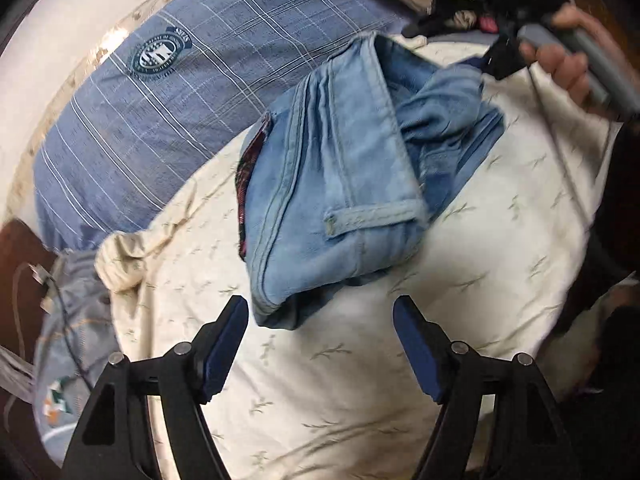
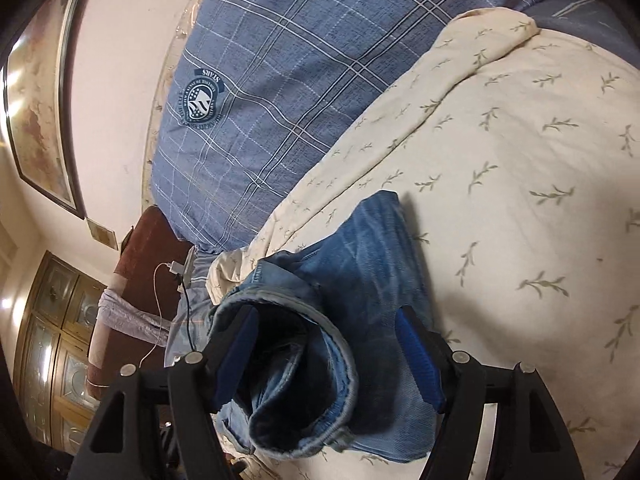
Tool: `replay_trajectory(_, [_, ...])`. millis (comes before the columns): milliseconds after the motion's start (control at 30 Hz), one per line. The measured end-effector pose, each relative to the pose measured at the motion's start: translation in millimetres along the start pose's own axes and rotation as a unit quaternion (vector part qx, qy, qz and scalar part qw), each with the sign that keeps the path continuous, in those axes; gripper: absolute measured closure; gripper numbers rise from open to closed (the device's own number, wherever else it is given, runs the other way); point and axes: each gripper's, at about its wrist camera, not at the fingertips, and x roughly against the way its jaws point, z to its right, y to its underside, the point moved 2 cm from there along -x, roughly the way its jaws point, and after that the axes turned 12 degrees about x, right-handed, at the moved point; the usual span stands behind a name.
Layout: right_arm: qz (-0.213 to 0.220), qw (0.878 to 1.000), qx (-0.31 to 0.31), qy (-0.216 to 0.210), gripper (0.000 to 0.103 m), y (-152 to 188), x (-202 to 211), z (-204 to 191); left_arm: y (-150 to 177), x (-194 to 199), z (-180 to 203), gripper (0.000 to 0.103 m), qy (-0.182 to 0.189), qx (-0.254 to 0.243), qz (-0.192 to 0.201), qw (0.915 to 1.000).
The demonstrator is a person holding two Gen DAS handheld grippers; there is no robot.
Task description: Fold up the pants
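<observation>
Folded jeans (image 1: 332, 184) lie mid-bed on the cream quilt (image 1: 340, 400), just ahead of left gripper (image 1: 320, 344), which is spread wide w/ nothing in it. Right gripper (image 2: 326, 344) also wide, jeans hem between its fingers, not pinched.

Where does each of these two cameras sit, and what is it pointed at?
Left wrist: rides the left tool, looking down at the jeans on the quilt; the right tool and hand show.
Right wrist: rides the right tool, open around the jeans.
Shared: jeans, quilt, blue plaid pillow.

Pants (image 1: 340, 184): faded denim; quilt (image 1: 500, 240): matt cloth.
</observation>
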Motion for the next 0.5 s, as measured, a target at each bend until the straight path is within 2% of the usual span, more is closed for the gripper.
replay_trajectory(67, [-0.001, 1.0, -0.009, -0.009, 0.03, 1, 1, 2, -1, 1, -1, 0.027, -0.016, -0.009, 0.02, 0.9996])
replay_trajectory(200, [-0.018, 0.999, -0.026, -0.028, 0.03, 5, -9, 5, -12, -8, 3, 0.027, -0.074, -0.055, 0.058, 0.9941])
replay_trajectory(367, [-0.037, 0.998, -0.026, -0.043, 0.03, 8, -18, 3, -23, -13, 22, 0.028, -0.087, -0.13, 0.098, 0.9829])
replay_trajectory(433, [-0.042, 0.998, -0.032, -0.045, 0.03, 10, -20, 5, -24, -14, 30, 0.038, -0.079, -0.157, 0.102, 0.9792])
replay_trajectory(467, [-0.043, 0.997, -0.037, -0.046, 0.03, 10, -21, 6, -25, -14, 34, 0.055, -0.068, -0.169, 0.097, 0.9785])
replay_trajectory(500, [-0.044, 0.997, -0.041, -0.05, 0.03, 10, -21, 8, -27, -14, 37, 0.062, -0.057, -0.176, 0.089, 0.9787])
